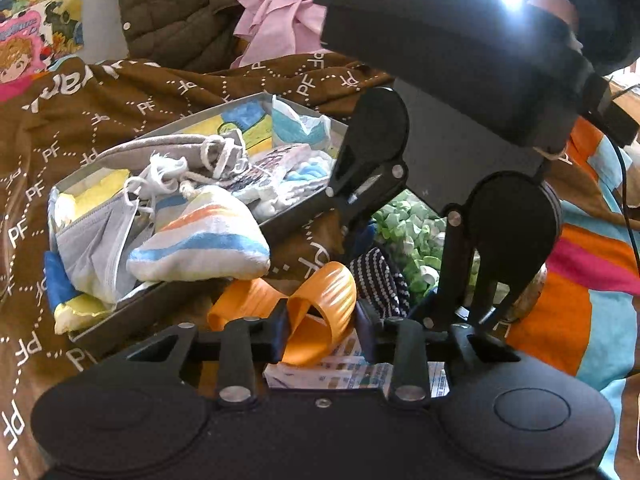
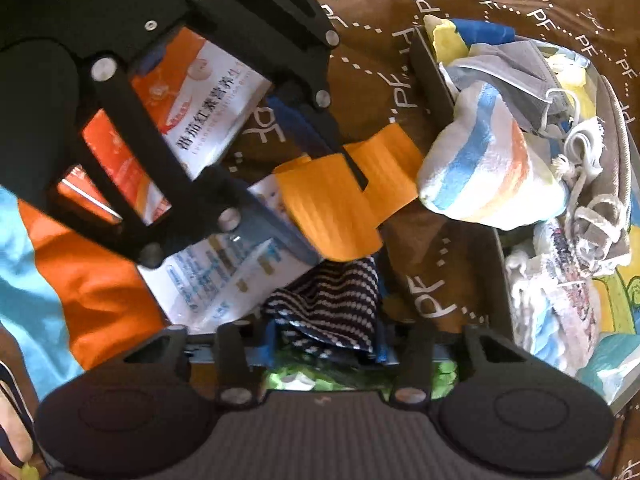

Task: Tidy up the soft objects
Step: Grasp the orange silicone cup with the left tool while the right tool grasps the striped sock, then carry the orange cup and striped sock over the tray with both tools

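An orange ribbed band [image 1: 320, 300] lies on the brown blanket in front of a grey box [image 1: 92, 168]. My left gripper [image 1: 320, 328] is shut on it, pads against both sides; the right wrist view shows the same grip [image 2: 328, 212]. Just right of it lies a navy cloth with white dots [image 2: 324, 300]. My right gripper [image 2: 326, 344] points steeply down and is shut on that cloth. In the box sit a striped pouch [image 1: 200, 240], a grey face mask [image 1: 96, 248] and a drawstring bag [image 1: 180, 152].
Printed packets [image 2: 192, 104] lie under the left gripper. A green fluffy item [image 1: 412, 236] sits below the right gripper. A brown PF blanket [image 1: 100, 112] covers the surface, with an orange and blue cloth [image 1: 580, 300] at the right. A quilted jacket [image 1: 172, 12] and pink garment [image 1: 280, 8] lie behind.
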Tool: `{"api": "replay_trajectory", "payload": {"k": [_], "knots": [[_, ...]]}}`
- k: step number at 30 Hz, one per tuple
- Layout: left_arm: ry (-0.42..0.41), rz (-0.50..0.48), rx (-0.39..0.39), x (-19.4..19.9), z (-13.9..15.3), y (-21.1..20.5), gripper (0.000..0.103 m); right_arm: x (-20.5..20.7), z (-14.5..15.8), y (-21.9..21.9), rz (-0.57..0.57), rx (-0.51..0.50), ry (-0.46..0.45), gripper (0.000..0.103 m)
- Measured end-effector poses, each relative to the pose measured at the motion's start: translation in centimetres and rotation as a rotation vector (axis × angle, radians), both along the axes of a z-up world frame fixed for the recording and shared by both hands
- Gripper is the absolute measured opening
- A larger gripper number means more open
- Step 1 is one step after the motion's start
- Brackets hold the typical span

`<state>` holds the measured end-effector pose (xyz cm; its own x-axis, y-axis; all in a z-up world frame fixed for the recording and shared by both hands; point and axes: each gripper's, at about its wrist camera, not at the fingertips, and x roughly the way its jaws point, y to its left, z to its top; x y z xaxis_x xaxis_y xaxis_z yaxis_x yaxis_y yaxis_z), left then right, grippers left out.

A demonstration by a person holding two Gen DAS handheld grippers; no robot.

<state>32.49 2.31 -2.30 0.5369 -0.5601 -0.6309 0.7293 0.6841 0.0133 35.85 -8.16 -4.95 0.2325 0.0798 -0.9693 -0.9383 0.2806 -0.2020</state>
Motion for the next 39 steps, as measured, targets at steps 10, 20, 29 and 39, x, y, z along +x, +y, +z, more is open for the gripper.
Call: {"api": "replay_trajectory", "payload": {"k": [10, 20, 29, 39], "knots": [[0.006, 0.151, -0.072, -0.7, 0.3, 1.9, 0.024, -1.1, 1.4, -2.1, -0.086, 0.149, -0.171, 0.012], [0.005, 0.342, -0.160, -0.8, 0.9, 2.6, 0.016, -2.4, 5.2, -4.0, -0.141, 0.306, -0.333, 0.011], [-0.070, 0.313, -0.310, 0.3, 5.3, 0.5, 0.015, 0.7, 10.2, -7.2, -0.205, 0.386, -0.497, 0.011], [-0.221, 0.371, -0.492, 7.9, 9.2, -3.8, 0.015, 7.0, 12.6, -11.9, -0.432, 0.418, -0.622, 0.012]]}}
